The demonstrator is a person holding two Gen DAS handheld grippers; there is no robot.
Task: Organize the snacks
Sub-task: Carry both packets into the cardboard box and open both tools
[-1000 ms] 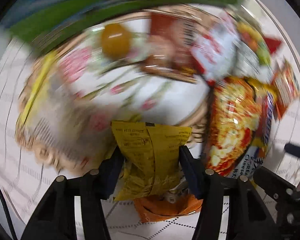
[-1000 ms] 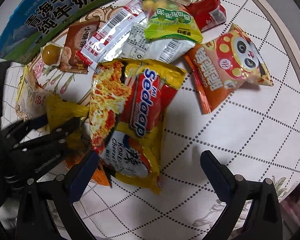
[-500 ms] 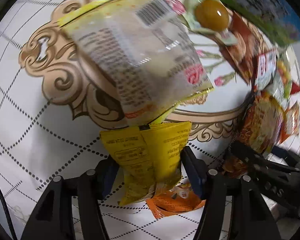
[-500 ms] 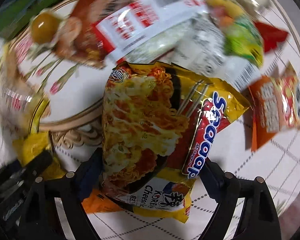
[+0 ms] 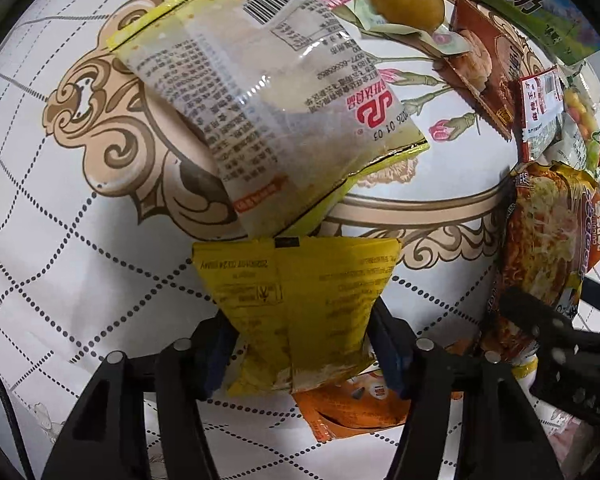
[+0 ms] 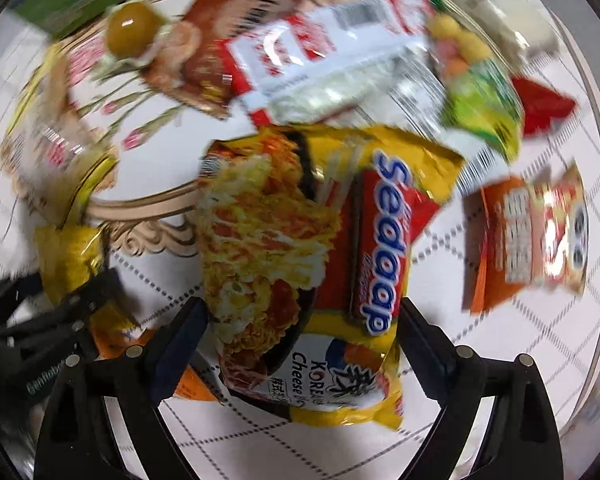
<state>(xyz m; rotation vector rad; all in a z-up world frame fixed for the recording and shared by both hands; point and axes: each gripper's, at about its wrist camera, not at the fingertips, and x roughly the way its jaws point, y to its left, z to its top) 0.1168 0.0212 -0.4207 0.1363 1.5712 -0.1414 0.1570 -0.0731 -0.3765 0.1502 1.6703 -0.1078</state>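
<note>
Your left gripper [image 5: 300, 354] is closing on the yellow snack packet [image 5: 296, 300], held just above the bench [image 5: 60, 240] (an orange packet [image 5: 352, 412] lies beneath). Your right gripper [image 6: 304, 344] is opening around the Sedaap noodle pack [image 6: 300, 248]; it seems to be letting go.

Both wrist cameras look straight down, close over the table [image 5: 60, 240], sharing the noodle packet [image 6: 300, 260].

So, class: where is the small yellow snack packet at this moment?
In the left wrist view the yellow snack packet sits low and central, pinched between the closing pads of the left claw, just below the clear packet and above an orange packet.
</note>
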